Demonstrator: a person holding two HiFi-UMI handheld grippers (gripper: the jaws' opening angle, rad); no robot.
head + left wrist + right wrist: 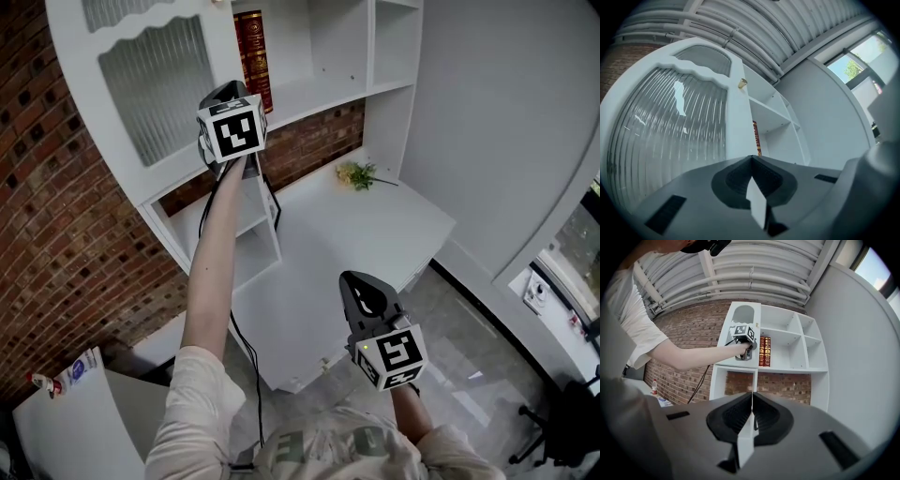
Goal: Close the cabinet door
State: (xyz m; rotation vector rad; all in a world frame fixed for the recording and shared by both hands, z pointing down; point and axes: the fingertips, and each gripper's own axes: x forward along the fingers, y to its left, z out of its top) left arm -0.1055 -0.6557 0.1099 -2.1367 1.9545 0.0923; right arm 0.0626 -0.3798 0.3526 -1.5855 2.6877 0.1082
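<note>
The white cabinet door [155,84] has a ribbed glass panel and a brass knob [742,83] high on its right edge. In the right gripper view the door [740,322] covers the left upper compartment. Whether it sits fully flush I cannot tell. My left gripper [228,97] is raised against the door's right edge, jaws shut with nothing between them [752,158]. Red books [253,56] stand on the shelf just right of the door. My right gripper [350,278] hangs low over the desk, shut and holding nothing [751,394].
The white desk [375,234] below the shelves carries a small green plant [356,174]. A brick wall [56,234] lies to the left. A black cable [242,337] trails from the left gripper. A bottle [47,382] lies at lower left and a chair [562,431] stands at lower right.
</note>
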